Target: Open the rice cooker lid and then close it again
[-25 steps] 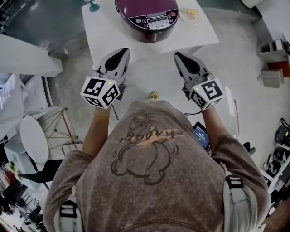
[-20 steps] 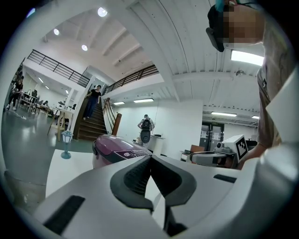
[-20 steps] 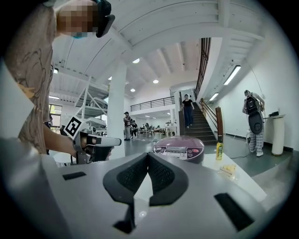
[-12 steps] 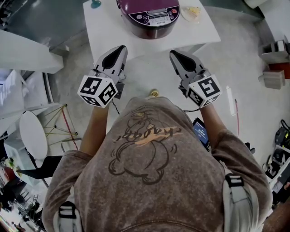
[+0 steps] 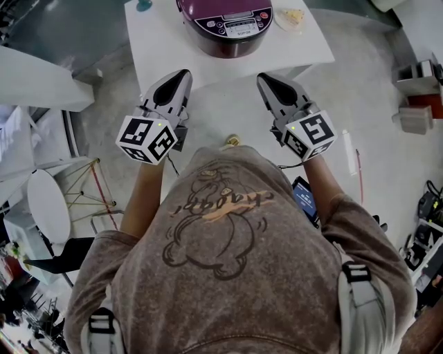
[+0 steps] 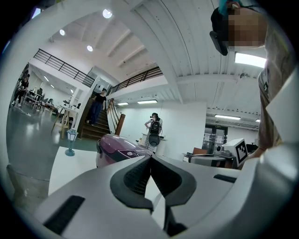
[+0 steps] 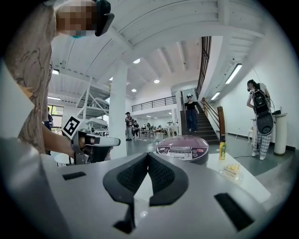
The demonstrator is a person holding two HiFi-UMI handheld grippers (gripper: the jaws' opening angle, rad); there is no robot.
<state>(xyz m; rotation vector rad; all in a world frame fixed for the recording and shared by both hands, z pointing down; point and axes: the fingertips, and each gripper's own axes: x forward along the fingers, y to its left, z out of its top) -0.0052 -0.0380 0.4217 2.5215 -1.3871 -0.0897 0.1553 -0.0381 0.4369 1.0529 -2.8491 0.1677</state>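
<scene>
Evidently neither tool has hold of anything: the left gripper (image 5: 181, 75) has its dark ribbed pads pressed together at the tips with nothing between them, and the right gripper (image 5: 264, 78) is closed and empty in the same way. Both are held roughly level, side by side and apart from each other, their noses over the near edge of the white table (image 5: 160, 52) and pointing toward its far side. The maroon rice cooker (image 5: 227, 22) stands near the far middle of that table, between the two lines of aim and clear of both grippers, with its lid down and its control panel turned toward the person. To the cooker's right lies a small clear dish of yellowish food (image 5: 289, 18), and off its left side stands a little teal ornament (image 5: 143, 7).
</scene>
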